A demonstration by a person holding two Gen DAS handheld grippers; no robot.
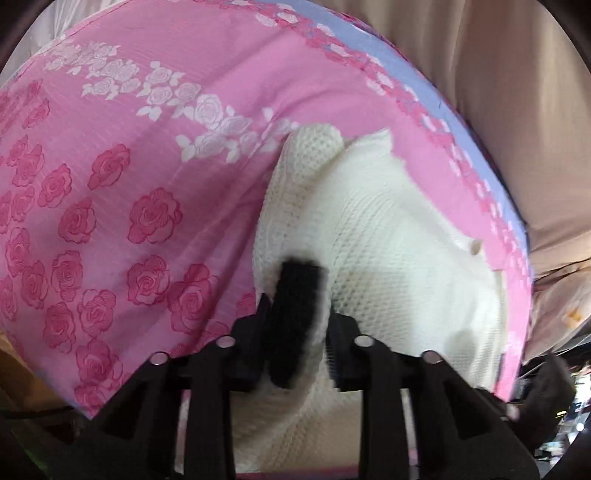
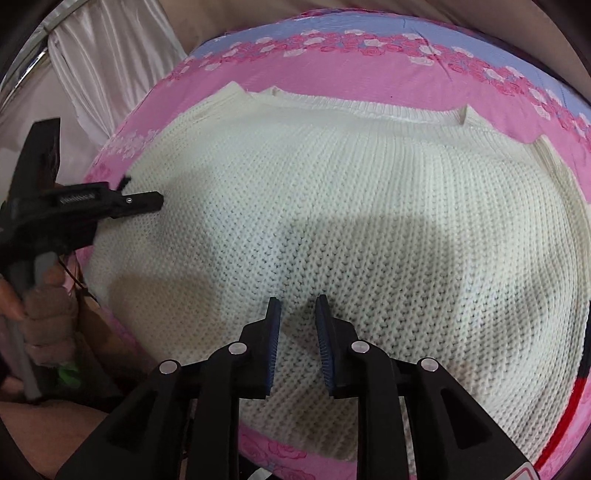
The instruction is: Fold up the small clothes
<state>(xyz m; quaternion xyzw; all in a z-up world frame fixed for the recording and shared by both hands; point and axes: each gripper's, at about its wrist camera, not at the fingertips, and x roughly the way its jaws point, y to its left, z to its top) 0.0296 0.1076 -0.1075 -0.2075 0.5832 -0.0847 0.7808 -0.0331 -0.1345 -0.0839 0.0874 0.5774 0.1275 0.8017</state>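
A cream knit sweater [image 2: 332,206] lies spread on the pink rose-print bed sheet [image 2: 332,77], ribbed edge at the far side. My right gripper [image 2: 297,306] hovers just over its near middle, jaws open a little and empty. My left gripper [image 1: 295,295] is at the sweater's left edge, and a fold of the knit [image 1: 295,206] rises between its fingers; a black pad [image 1: 295,317] presses against the cloth. In the right wrist view the left gripper [image 2: 147,201] reaches in from the left and looks closed at the sweater's edge.
The sheet [image 1: 110,184] covers the bed, with a lilac band [image 2: 295,33] along the far edge. White curtains [image 2: 110,66] hang at the left; beige fabric [image 1: 517,110] lies beyond the bed. A hand [image 2: 48,306] holds the left gripper's handle.
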